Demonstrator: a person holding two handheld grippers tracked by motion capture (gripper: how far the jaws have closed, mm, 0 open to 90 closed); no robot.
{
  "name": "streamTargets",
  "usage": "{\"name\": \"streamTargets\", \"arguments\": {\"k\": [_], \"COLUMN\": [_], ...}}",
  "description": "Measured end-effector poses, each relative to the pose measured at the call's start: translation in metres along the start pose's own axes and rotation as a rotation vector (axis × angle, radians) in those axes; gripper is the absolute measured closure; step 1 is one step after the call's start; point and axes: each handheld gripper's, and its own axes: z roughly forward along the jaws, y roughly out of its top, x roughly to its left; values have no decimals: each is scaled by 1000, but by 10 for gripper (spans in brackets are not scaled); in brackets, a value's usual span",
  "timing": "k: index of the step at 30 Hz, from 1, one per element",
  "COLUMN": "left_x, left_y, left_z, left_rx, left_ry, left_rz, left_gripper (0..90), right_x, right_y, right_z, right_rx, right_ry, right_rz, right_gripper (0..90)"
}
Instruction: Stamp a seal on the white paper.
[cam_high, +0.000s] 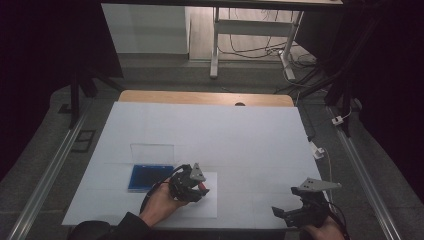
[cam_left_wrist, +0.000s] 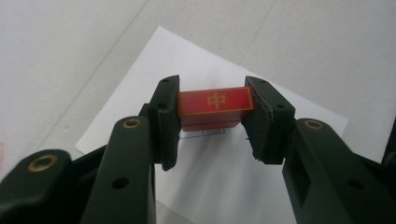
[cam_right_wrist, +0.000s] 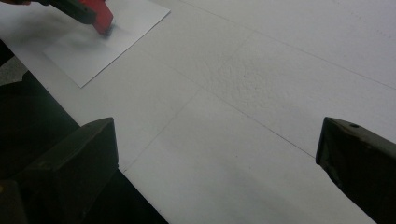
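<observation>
Red stamp block (cam_left_wrist: 215, 108) pinched crosswise in left gripper (cam_left_wrist: 212, 126), long axis spanning its fingers, low over white paper sheet (cam_left_wrist: 219, 172). Blue ink pad (cam_high: 148, 177) just left of it; open tabletop (cam_high: 240, 135) ahead. Right gripper (cam_right_wrist: 217, 154) far right, fingers spread, holding nothing.

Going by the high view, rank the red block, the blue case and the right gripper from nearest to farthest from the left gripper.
1. red block, clamped in the left gripper.
2. blue case, just to its left.
3. right gripper, far off at the right, near the table's front edge.
</observation>
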Motion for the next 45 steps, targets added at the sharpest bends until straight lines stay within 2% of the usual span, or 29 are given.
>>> {"name": "streamTargets", "arguments": {"k": [8, 12, 23, 37, 45], "left_x": [5, 10, 18, 31, 35], "left_y": [-2, -4, -12, -26, -34], "left_z": [-12, -17, -29, -55, -66], "left_rx": [-30, -48, -58, -91, -98], "left_ry": [-4, -9, 5, 30, 40], "left_rz": [-20, -51, -82, -143, -161], "left_gripper": [581, 581, 581, 580, 580], "right_x": [0, 0, 0, 0, 0], "right_y": [0, 0, -1, 0, -1], "right_z": [0, 0, -1, -1, -2], "right_rx": [0, -2, -7, -9, -13], "right_ry": [0, -1, -2, -2, -1], "right_rz": [-2, -3, -7, -4, 1], "right_gripper": [0, 0, 0, 0, 0]}}
